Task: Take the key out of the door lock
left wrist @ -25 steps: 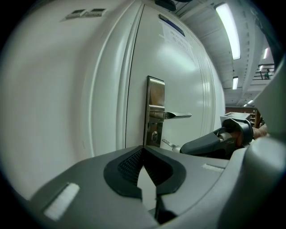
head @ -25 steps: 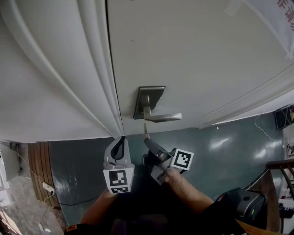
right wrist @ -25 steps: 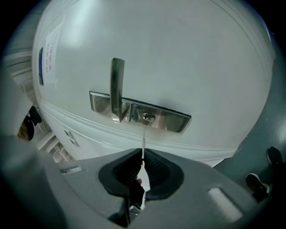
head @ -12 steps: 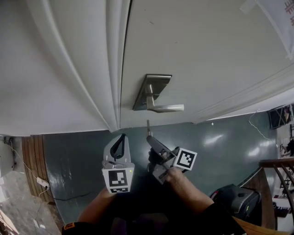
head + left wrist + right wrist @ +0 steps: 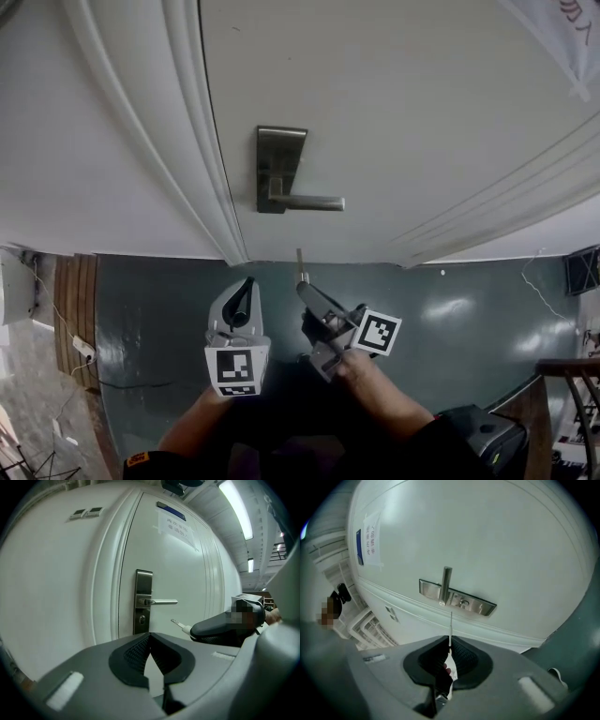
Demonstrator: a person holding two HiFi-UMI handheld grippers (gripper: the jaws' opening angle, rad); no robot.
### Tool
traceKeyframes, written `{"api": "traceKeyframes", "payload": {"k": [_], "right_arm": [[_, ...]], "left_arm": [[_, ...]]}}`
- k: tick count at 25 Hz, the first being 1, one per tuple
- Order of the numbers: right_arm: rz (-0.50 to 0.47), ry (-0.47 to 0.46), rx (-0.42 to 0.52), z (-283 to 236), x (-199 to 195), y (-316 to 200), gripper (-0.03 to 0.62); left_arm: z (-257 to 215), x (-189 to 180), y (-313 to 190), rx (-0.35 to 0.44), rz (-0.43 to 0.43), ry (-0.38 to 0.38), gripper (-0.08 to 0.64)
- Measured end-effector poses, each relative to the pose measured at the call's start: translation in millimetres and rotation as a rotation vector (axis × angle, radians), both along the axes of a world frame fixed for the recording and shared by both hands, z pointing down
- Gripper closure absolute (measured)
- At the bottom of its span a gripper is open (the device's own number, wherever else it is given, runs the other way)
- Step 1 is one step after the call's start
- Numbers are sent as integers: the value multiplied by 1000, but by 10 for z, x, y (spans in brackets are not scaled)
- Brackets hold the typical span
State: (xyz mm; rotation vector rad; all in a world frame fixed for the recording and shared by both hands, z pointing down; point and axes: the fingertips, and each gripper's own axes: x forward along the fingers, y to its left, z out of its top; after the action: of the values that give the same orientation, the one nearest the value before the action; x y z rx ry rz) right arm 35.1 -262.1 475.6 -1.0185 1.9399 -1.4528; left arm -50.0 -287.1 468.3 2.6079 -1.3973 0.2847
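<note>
**Head view.** You hold two grippers low in front of the white door, and dark glossy floor lies under them. Your left gripper hangs below the moulded door frame, apart from it. Your right gripper pinches the one key. Its thin blade points up at the door's lower edge, free of the lock. The one brushed-metal lock plate sits well above the key, and its single straight lever handle reaches to the right.

**Left gripper view.** Your left gripper's ribbed black pads meet at their tips with nothing between them. Beyond them the tall lock plate shows one keyhole under the lever. The key juts from your right gripper beside the plate, with open air between key and door. A paper notice is stuck high on the door.

**Right gripper view.** Your right gripper's jaws are clamped on the key. The blade stands edge-on as a thin line. Its tip is short of the lock plate, just below the lever and to the left of the keyhole.
</note>
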Motion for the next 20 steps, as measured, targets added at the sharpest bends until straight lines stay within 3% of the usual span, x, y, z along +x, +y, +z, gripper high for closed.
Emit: {"api": "traceKeyframes", "payload": {"k": [10,20], "right_arm": [[-128,15,58,-110,552,943,580],[-228,96,119,-243,506,1572,580]], "left_arm": [[-259,538,1115,20,-126,24,541],[-343,276,1977,13,-282,-23,541]]}}
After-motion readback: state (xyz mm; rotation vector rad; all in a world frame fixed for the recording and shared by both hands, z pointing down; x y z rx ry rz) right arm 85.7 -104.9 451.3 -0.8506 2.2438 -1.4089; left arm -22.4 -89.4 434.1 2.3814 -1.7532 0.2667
